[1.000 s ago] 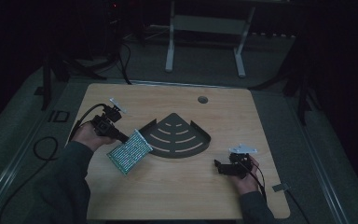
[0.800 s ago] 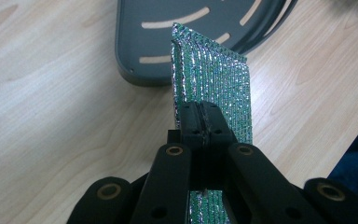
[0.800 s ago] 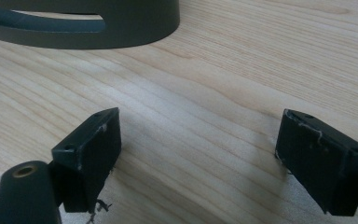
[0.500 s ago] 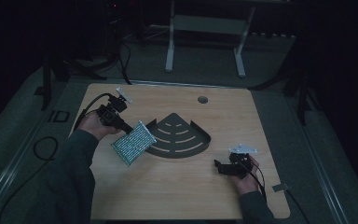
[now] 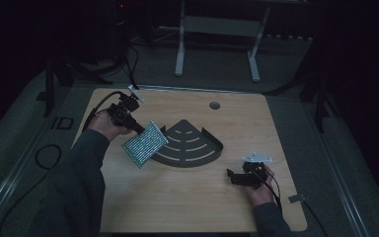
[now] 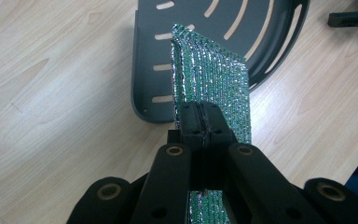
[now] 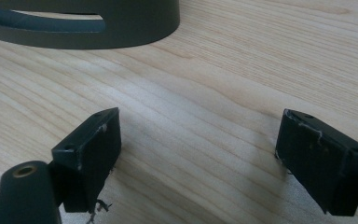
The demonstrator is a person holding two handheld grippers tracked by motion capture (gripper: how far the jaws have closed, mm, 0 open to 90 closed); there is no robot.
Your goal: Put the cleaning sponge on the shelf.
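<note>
Two grippers work at a wooden table [image 5: 177,207]. Left gripper [image 6: 200,122] is clenched on the near edge of a green sparkly cloth [image 6: 216,79], holding it lifted just before the grey slotted tray [image 5: 197,153], likely for placing. Right gripper [image 7: 196,154] rests released, its jaws spread, well apart.

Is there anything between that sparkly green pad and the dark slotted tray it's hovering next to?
Nothing visible. The left gripper holds the glittery green mesh pad at the grey fan-shaped slotted tray, whose surface looks bare.
</note>
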